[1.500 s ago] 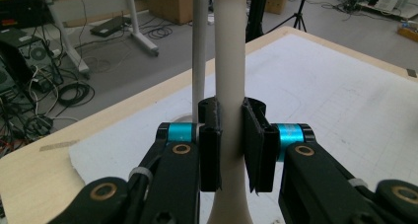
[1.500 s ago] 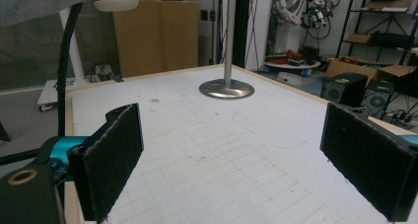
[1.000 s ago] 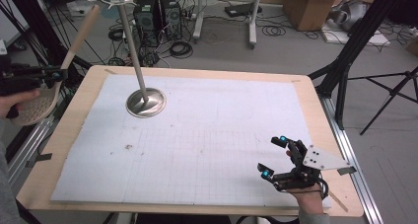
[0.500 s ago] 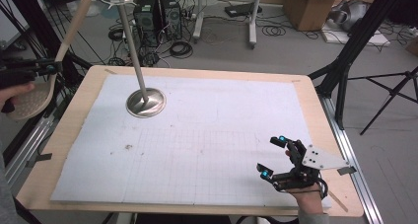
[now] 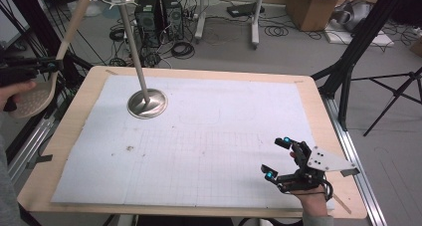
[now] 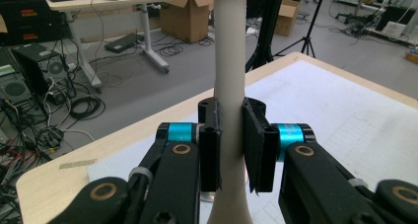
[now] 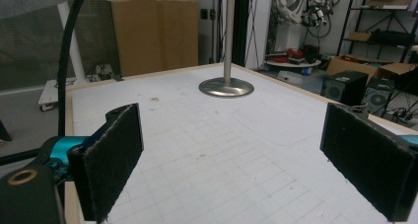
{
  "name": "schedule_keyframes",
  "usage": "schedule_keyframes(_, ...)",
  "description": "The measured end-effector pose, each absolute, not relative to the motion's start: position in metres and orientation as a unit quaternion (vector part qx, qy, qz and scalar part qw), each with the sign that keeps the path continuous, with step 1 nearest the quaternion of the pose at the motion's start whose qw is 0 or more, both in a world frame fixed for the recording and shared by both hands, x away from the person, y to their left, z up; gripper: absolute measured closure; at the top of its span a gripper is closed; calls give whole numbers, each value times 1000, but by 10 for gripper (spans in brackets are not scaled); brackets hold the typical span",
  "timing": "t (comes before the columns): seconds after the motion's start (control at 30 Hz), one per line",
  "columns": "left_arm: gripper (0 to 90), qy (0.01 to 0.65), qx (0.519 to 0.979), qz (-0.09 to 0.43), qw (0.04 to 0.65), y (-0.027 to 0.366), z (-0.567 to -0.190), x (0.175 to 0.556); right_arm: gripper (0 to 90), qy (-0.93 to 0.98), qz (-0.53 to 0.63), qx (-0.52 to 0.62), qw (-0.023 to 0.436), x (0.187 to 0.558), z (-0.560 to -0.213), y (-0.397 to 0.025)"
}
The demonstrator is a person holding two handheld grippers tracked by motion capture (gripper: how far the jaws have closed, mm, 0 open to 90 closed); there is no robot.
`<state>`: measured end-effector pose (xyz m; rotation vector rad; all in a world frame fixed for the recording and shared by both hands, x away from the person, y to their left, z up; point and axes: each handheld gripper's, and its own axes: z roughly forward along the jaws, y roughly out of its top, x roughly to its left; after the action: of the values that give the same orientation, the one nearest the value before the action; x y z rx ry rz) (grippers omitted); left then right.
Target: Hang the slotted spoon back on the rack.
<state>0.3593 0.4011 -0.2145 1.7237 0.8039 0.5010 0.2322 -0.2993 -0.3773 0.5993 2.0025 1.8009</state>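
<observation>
A pale wooden slotted spoon hangs off the table's left edge, handle up and round bowl down. My left gripper is shut on its handle; in the left gripper view the jaws of the left gripper clamp the spoon handle from both sides. A metal stand with a round base and a tall pole stands at the table's back left, and the stand is also visible ahead in the right gripper view. My right gripper rests open near the front right corner; between the pads of the right gripper there is nothing.
A white gridded mat covers the wooden table. Computer towers, cables and cardboard boxes lie on the floor behind. Black tripod legs stand at the right side.
My left gripper has lifted the spoon slightly and drawn it a little to the left, away from the table. The right gripper has stayed put.
</observation>
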Motion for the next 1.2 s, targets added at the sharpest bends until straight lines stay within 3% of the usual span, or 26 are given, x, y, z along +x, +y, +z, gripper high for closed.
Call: schedule_keyframes(1.2, 781, 342, 723, 192, 568, 403, -223, 366, 81, 716, 641, 204, 187, 232, -378, -300)
